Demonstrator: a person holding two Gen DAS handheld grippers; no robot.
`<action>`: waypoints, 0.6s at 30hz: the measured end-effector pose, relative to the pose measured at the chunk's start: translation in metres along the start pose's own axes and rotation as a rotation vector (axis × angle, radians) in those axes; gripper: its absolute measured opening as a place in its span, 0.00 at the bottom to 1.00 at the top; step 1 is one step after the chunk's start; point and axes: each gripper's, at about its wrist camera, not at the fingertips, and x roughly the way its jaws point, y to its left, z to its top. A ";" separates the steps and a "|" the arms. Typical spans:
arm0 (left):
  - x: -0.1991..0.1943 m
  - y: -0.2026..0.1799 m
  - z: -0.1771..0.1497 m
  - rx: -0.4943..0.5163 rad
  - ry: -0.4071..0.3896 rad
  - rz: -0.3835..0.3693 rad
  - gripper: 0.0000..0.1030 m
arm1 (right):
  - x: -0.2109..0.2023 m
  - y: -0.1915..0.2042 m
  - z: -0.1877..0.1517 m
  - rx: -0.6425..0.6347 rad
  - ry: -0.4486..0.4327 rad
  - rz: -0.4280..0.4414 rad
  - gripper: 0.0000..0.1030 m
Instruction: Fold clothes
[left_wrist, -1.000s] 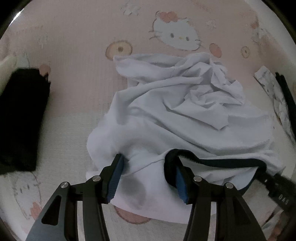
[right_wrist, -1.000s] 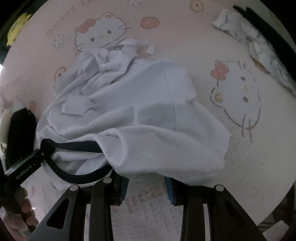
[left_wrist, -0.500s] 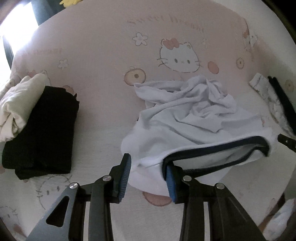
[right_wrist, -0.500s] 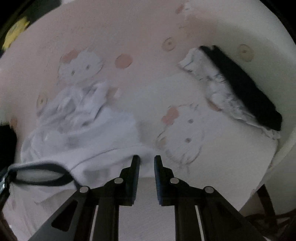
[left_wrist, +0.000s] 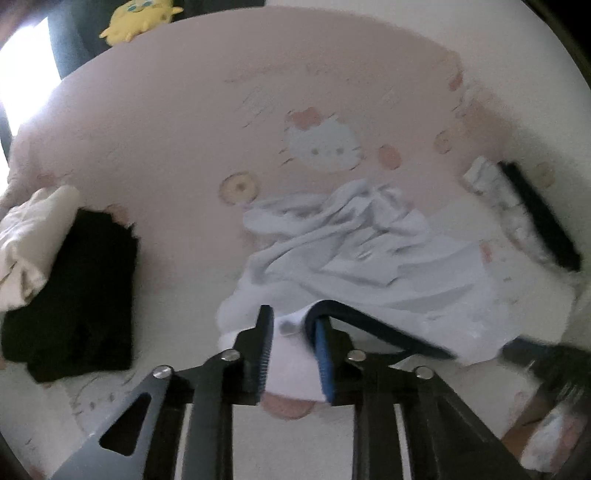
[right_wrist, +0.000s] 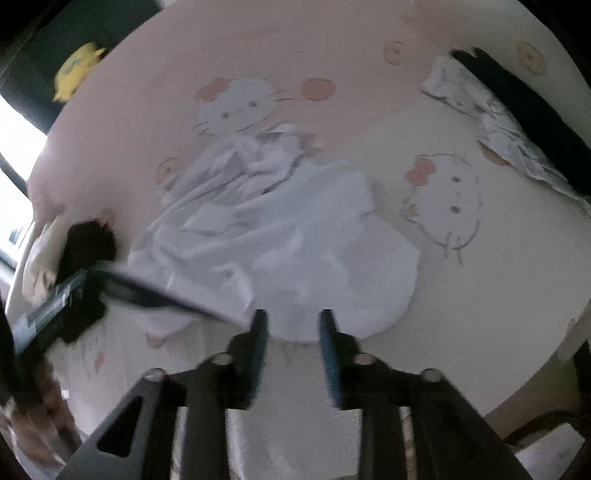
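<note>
Two grippers are working on one white garment (left_wrist: 373, 258), which is lying crumpled on the pink cartoon-print bed cover (left_wrist: 177, 122), its far part bunched near the cat print, its near edge with the dark neckline trim (left_wrist: 373, 325) lifted toward the cameras.

The left gripper (left_wrist: 293, 354) is standing with its jaws partly apart; white cloth and the end of the trim are sitting between them, but I cannot tell if the pads are really pinching. The right gripper (right_wrist: 291, 350) is also standing with a clear gap between its jaws, and the near fold of the garment (right_wrist: 295, 251) is lying just in front of them; whether it is holding cloth is not clear because of blur.

In my judgement, the step in hand is taking the collar side at two points, so the garment can be spread flat before any fold. The next move is asking for a firm pinch on both sides of the neckline, then a pull that is opening the wrinkled far part.

A folded black garment (left_wrist: 74, 295) is lying at the left, well apart.
</note>
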 end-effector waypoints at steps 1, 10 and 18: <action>-0.002 -0.002 0.005 0.002 -0.010 -0.025 0.13 | 0.000 0.007 -0.004 -0.032 -0.003 0.003 0.40; -0.025 -0.030 0.060 0.151 -0.167 -0.022 0.13 | 0.027 0.035 -0.008 -0.098 0.055 0.016 0.40; -0.007 -0.005 0.054 0.046 -0.011 -0.233 0.27 | 0.037 0.041 -0.015 -0.163 0.060 -0.077 0.40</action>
